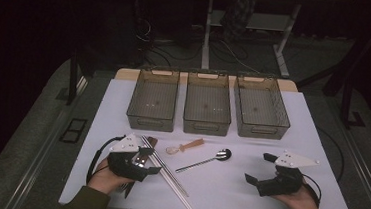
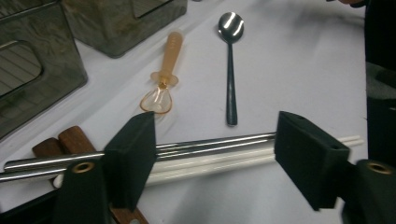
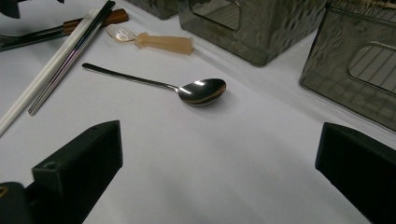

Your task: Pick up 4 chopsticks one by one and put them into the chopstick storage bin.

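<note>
My left gripper [image 1: 148,162] hovers open at the front left of the table, low over two pairs of chopsticks [image 1: 168,173], one metal and one white. In the left gripper view its jaws [image 2: 217,140] stand apart above the chopsticks [image 2: 210,151], which run crosswise under both; nothing is pressed. Brown wooden handles [image 2: 70,140] lie beside them. A metal spoon [image 1: 209,160] and a small spoon with an orange handle [image 1: 186,146] lie mid-table. My right gripper [image 1: 260,168] is wide open at the front right, with bare table between its jaws [image 3: 219,144] and the metal spoon [image 3: 187,88] beyond.
Three dark translucent bins [image 1: 151,117] [image 1: 206,123] [image 1: 262,128] stand side by side at the back of the white table [image 1: 226,193]. A hand holds each gripper at the front edge. Beyond the table are a dark floor, cables and desk legs.
</note>
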Motion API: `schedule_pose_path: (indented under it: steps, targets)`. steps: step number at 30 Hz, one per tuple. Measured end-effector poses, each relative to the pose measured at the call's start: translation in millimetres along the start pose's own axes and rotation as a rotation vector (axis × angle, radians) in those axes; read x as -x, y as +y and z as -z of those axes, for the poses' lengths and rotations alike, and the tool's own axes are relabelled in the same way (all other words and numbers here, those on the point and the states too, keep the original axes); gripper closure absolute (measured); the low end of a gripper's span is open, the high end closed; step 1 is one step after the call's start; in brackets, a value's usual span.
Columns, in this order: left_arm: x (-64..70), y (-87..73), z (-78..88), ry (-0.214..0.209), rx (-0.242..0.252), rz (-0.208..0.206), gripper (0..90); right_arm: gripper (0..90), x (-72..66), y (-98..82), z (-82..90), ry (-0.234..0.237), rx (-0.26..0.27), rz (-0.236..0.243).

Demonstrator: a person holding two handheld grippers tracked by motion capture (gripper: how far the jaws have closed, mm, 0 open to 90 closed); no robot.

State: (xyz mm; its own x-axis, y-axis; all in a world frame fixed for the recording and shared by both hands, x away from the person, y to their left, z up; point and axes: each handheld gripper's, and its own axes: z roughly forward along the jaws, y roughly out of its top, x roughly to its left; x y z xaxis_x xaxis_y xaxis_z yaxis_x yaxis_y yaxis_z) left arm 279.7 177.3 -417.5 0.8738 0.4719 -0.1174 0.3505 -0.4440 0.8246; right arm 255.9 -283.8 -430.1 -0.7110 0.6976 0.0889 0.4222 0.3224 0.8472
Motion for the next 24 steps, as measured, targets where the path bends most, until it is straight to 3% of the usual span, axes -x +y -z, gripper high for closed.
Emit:
schedule_pose_path:
  steps: [3,7,8,13,24]
  targets:
    - [-2.3,2.2,-1.6,0.019,-0.013,-0.001,41.9,0.3,0.0,0.1,-0.1,0.000,0.001,-0.001]
    - [-6.4,4.8,-5.5,0.044,-0.033,0.002,56.9,0.4,0.3,0.4,-0.5,0.000,0.000,-0.003]
    - [-10.1,6.6,-7.6,0.075,-0.043,0.014,60.1,0.4,0.5,0.5,-0.7,-0.001,0.000,-0.003]
    - [-22.7,10.4,-13.0,0.123,-0.057,0.043,72.7,0.4,0.8,0.5,-1.1,0.000,-0.001,-0.004]
    - [-41.8,14.0,-25.9,0.176,-0.135,0.074,88.7,0.4,0.8,0.7,-1.7,-0.003,-0.004,-0.008]
